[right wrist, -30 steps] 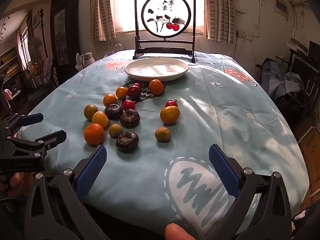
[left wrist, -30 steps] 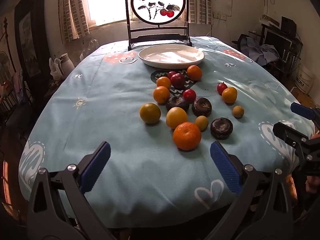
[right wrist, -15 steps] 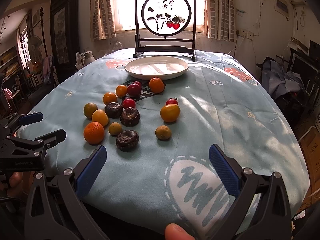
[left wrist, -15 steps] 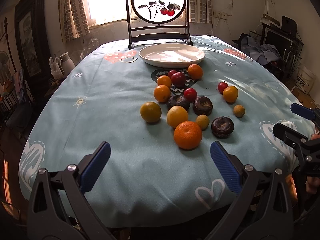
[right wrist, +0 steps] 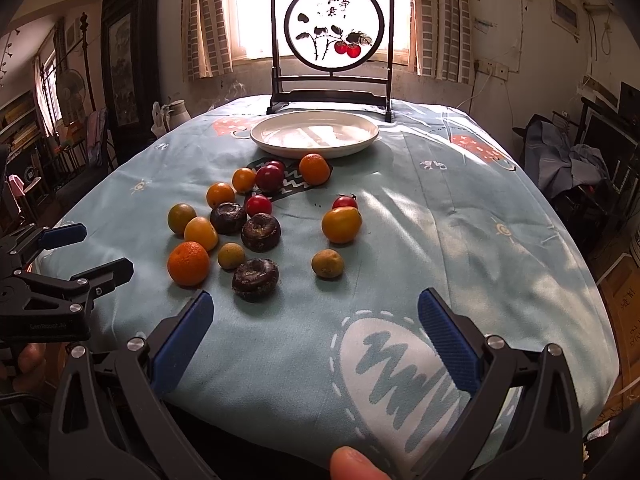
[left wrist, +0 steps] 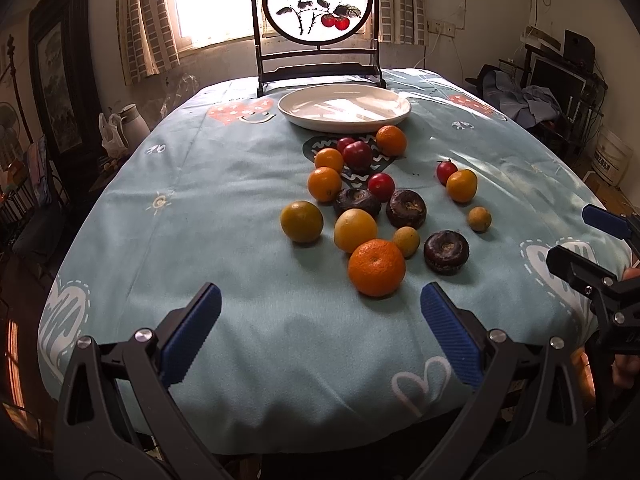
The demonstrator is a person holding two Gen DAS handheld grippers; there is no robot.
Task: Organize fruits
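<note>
Progress: none of the sorting appears done. The white plate [left wrist: 344, 109] at the far side of the table holds nothing, and every fruit lies loose on the blue tablecloth [left wrist: 208, 216] between the plate and the near edge. The large mandarin [left wrist: 376, 267] sits nearest the left gripper [left wrist: 320, 334]; a dark round fruit [right wrist: 256, 279] sits nearest the right gripper [right wrist: 316, 340]. About 3 dark fruits, several red ones and a spread of orange and yellow ones remain to be placed, presumably on the plate.

Grippers: both hover above the near edge with fingers spread wide and nothing between them.

Edges and room: the cloth curves down over the table edge just below both grippers, so round fruit nudged toward the viewer could roll off. The left and right flanks of the cloth are bare, giving clear approach lanes. The cluster centre is tight, with some fruits touching. Behind the plate stands a painted screen [right wrist: 334, 36], limiting overshoot at the far side.
</note>
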